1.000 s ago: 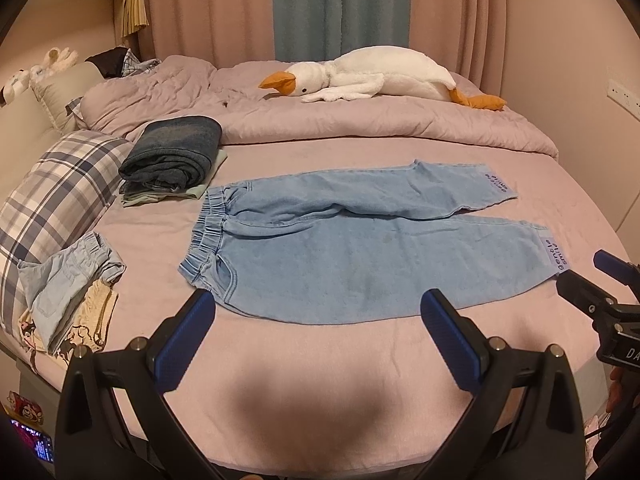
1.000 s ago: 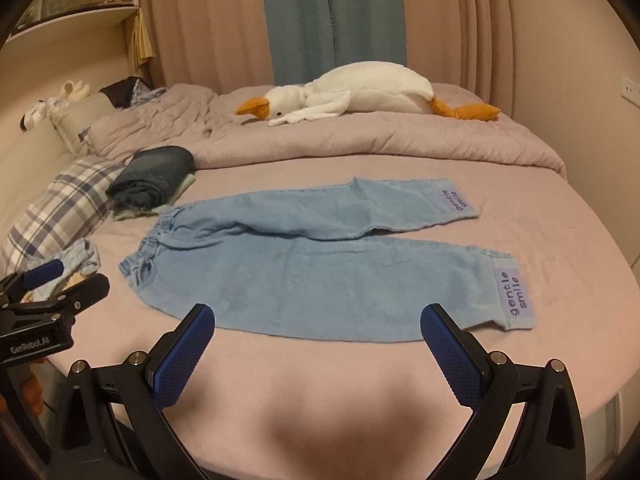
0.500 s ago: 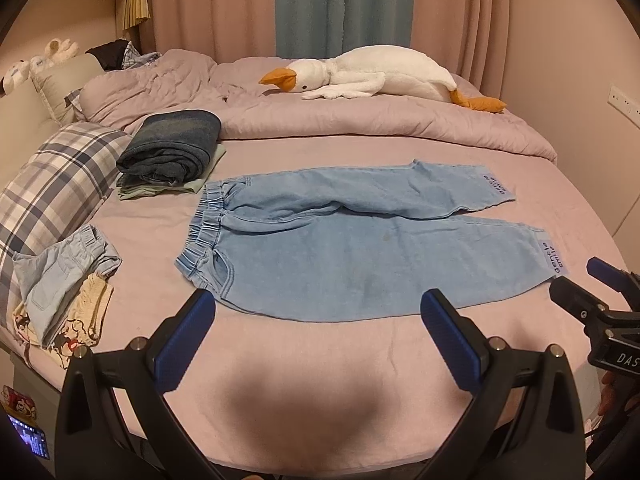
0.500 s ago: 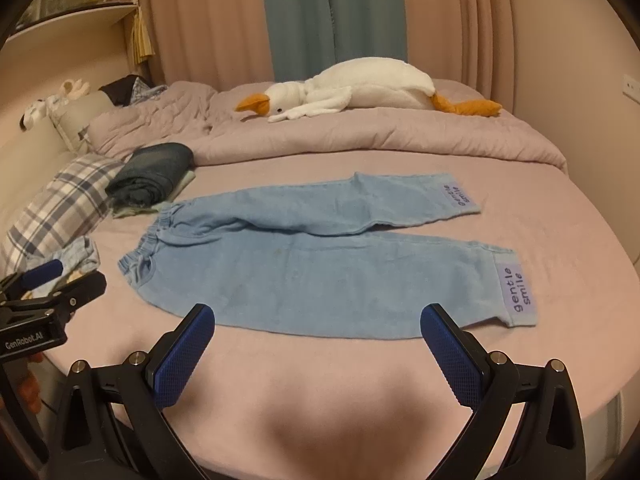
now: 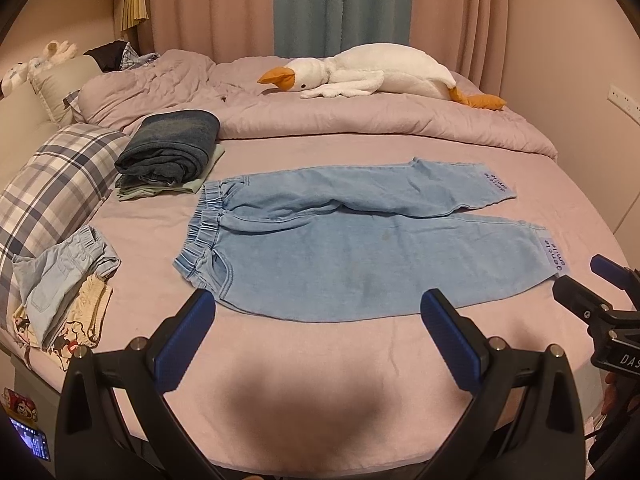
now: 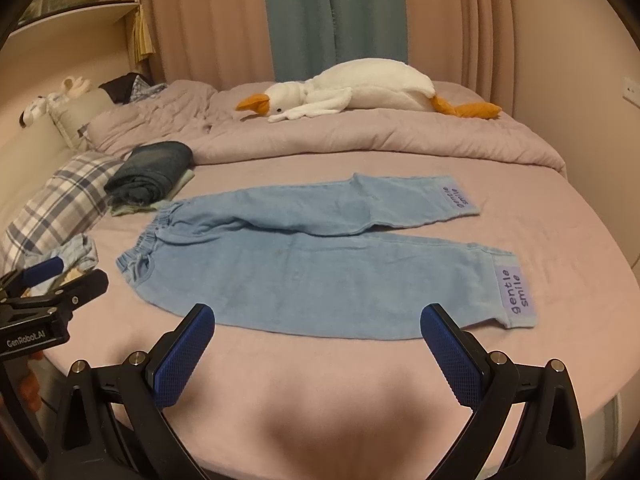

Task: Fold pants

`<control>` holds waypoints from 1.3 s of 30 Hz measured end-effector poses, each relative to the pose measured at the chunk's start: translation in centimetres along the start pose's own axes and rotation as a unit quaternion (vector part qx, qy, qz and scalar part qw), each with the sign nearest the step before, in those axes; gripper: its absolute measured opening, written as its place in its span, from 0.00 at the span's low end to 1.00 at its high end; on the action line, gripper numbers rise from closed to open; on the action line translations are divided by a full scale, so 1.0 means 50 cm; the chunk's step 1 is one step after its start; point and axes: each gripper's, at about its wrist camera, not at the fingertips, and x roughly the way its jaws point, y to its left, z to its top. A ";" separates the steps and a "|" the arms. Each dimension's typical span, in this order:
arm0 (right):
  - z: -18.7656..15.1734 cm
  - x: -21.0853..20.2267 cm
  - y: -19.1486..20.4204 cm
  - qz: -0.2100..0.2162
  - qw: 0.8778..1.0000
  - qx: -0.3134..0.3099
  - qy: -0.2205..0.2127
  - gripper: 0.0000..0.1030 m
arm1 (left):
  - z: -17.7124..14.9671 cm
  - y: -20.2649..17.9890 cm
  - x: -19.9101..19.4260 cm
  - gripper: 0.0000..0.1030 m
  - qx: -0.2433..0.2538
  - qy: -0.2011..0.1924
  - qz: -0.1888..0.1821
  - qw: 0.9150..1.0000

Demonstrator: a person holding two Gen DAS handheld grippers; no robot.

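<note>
Light blue denim pants lie flat on the pink bed, waistband to the left, both legs to the right, with purple "gentle smile" cuffs. They also show in the right wrist view. My left gripper is open and empty, just in front of the near leg, close to the waistband corner. My right gripper is open and empty, in front of the near leg's hem side. Each gripper shows at the edge of the other's view.
A folded dark jeans stack lies left of the waistband. A plaid pillow and small folded clothes lie at the left. A white goose plush lies on the rumpled duvet behind. The bed's front edge is near.
Both grippers have moved slightly forward toward the pants. Both stay open. The pants have not moved.
</note>
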 end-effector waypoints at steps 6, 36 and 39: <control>0.000 0.005 -0.004 -0.001 1.000 -0.001 0.002 0.99 | 0.000 0.002 0.003 1.00 0.000 0.002 0.000 1.000; -0.078 0.141 0.121 -0.002 0.984 -0.178 0.021 0.99 | -0.087 0.246 0.219 0.99 -0.246 0.103 -0.049 0.963; -0.103 0.189 0.169 0.040 0.974 -0.221 0.031 0.99 | -0.108 0.296 0.250 1.00 -0.303 0.108 -0.097 0.942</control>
